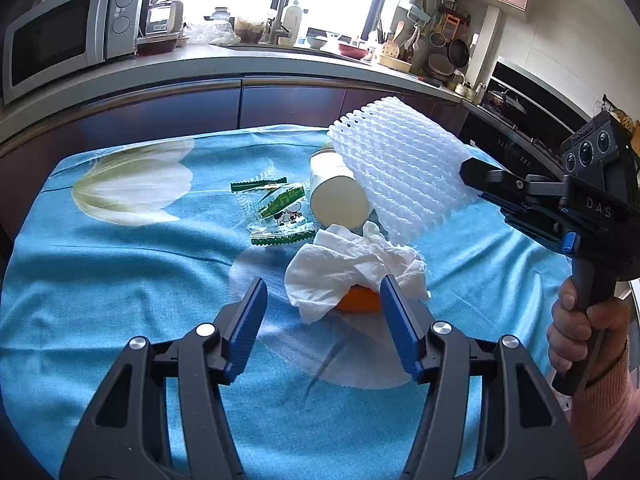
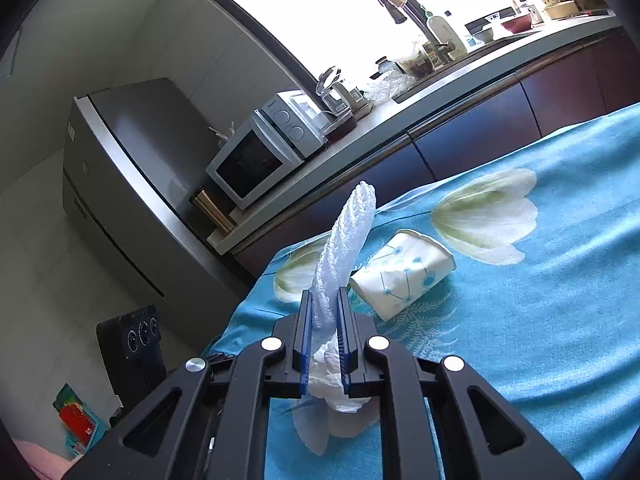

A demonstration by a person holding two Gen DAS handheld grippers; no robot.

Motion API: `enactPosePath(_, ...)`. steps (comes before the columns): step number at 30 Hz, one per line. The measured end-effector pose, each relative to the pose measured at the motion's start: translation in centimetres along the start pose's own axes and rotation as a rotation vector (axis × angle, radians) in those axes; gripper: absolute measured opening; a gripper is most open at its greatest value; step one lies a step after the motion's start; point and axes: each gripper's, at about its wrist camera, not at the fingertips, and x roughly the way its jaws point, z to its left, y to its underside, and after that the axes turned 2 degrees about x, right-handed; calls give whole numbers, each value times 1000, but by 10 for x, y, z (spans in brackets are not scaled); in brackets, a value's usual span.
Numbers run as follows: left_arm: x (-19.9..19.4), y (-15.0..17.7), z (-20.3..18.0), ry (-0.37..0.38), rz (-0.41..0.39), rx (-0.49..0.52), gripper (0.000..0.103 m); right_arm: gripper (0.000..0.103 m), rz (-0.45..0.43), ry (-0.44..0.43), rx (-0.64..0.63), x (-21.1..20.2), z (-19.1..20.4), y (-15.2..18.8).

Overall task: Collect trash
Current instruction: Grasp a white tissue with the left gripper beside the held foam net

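Observation:
My right gripper [image 2: 323, 304] is shut on a white foam fruit net [image 2: 344, 248] and holds it above the blue cloth; the net also shows in the left wrist view [image 1: 400, 168], with the right gripper [image 1: 468, 176] at its right edge. My left gripper [image 1: 322, 300] is open and empty, just in front of a crumpled white tissue [image 1: 352, 264] that covers an orange peel [image 1: 358, 300]. A paper cup [image 1: 336, 196] lies on its side behind the tissue, also seen in the right wrist view [image 2: 404, 280]. A green-and-clear snack wrapper [image 1: 280, 208] lies left of the cup.
The table wears a blue cloth with white tulips [image 1: 120, 280]. Behind it runs a kitchen counter [image 1: 200, 64] with a microwave [image 1: 60, 36] and sink. A fridge [image 2: 132, 184] stands at the left in the right wrist view. A hand [image 1: 580, 320] holds the right gripper's handle.

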Motion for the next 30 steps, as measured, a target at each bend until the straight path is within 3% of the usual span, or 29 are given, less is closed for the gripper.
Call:
enactPosePath(6, 18, -10, -4, 22, 28, 5, 68, 10, -3, 5, 15, -2, -10, 2)
enactPosePath(9, 25, -12, -9, 19, 38, 14, 66, 10, 0, 6, 24, -3, -14, 5)
enactPosePath(17, 31, -7, -18, 18, 59, 33, 35, 10, 5, 6, 26, -1, -18, 7)
enactPosePath(23, 22, -3, -22, 29, 41, 39, 17, 10, 4, 4, 27, -1, -19, 8)
enactPosePath(30, 5, -1, -21, 36, 9, 26, 13, 10, -4, -7, 10, -2, -13, 7)
